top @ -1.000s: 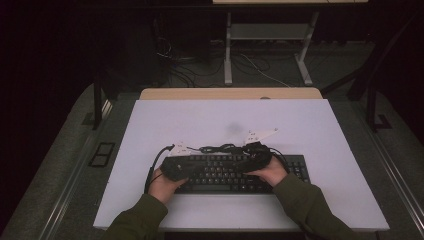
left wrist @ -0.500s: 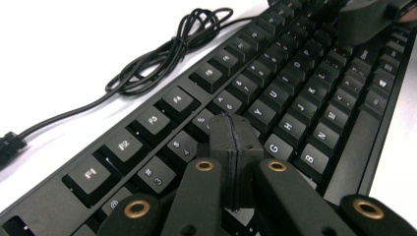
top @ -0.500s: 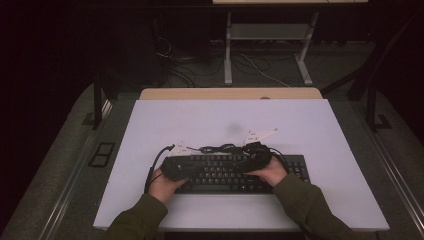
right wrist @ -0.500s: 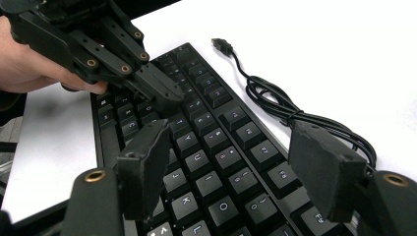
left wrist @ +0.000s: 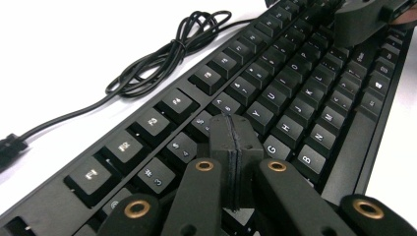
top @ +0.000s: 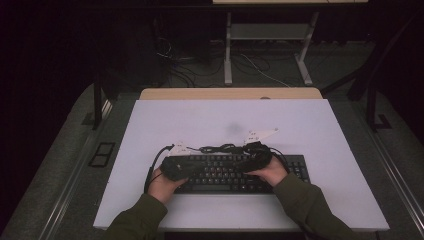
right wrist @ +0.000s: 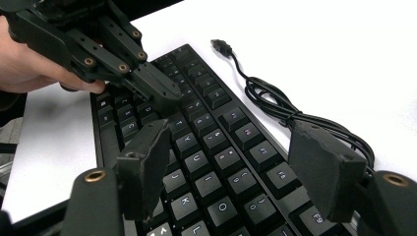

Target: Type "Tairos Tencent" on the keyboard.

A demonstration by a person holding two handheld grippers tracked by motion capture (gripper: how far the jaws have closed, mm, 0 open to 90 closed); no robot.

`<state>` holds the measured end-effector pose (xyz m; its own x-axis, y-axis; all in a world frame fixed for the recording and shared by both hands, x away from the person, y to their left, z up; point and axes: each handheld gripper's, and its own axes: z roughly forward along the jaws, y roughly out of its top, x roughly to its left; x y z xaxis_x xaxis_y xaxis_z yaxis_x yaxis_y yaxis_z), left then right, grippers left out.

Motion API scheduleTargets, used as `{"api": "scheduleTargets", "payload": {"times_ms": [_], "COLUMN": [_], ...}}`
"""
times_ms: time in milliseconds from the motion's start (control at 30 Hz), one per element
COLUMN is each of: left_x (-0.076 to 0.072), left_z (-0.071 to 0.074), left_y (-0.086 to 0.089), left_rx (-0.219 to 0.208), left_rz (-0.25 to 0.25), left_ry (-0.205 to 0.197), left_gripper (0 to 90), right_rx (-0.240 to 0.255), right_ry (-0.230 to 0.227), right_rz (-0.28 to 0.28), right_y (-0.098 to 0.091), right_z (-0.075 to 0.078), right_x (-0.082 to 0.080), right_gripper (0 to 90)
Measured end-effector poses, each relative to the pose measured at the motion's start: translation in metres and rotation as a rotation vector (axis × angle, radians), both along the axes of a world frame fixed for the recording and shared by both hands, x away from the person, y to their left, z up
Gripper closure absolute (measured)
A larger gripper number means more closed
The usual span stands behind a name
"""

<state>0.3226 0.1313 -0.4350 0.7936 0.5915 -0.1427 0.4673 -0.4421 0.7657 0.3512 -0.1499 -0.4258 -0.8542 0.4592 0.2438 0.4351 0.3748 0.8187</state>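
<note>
Both forearms come in from the near edge of the white worktop (top: 200, 120), sleeves olive green, each hand wrapped around its tool and lying low over a black keyboard (top: 220, 172). The left claw (left wrist: 231, 132) points along the key rows from the keyboard's left end, its two pads pressed flat together with nothing between them, the tip hovering just over or touching the keys near the number and upper letter rows; which of the two, the pictures do not settle. The right claw (right wrist: 236, 162) reaches in from the opposite end and angles down over the letter keys, its jaws standing well apart and holding nothing, keys visible in the gap between the pads. In the right gripper view the left hand (right wrist: 29, 64) grips its tool, and the closed tip sits over the keys beyond the open pads. The keyboard lies flat at the near middle of the worktop, long side parallel to the near edge, with white legends on black caps. Its black cable (left wrist: 167, 49) lies bundled in loose loops on the worktop just behind the keyboard, ending in a USB plug (right wrist: 221, 47).
</note>
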Motion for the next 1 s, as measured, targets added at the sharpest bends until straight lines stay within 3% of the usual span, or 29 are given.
{"api": "scheduleTargets", "payload": {"times_ms": [367,667,1000], "left_x": [-0.002,-0.006,-0.013], "left_z": [0.004,0.008,0.011], "left_y": [0.004,0.01,0.017], "left_rx": [-0.026,-0.037,-0.027], "left_rz": [-0.007,0.001,0.011], "left_ry": [-0.004,-0.021,-0.042], "left_gripper": [87.6,65.9,49.1], "right_rx": [0.002,0.004,0.007], "right_ry": [-0.005,-0.008,-0.007], "right_rz": [0.001,0.001,-0.001], "right_y": [-0.001,-0.002,-0.002], "right_z": [0.0,0.001,0.001], "right_x": [0.0,0.001,0.0], "right_gripper": [31.5,31.5,31.5]}}
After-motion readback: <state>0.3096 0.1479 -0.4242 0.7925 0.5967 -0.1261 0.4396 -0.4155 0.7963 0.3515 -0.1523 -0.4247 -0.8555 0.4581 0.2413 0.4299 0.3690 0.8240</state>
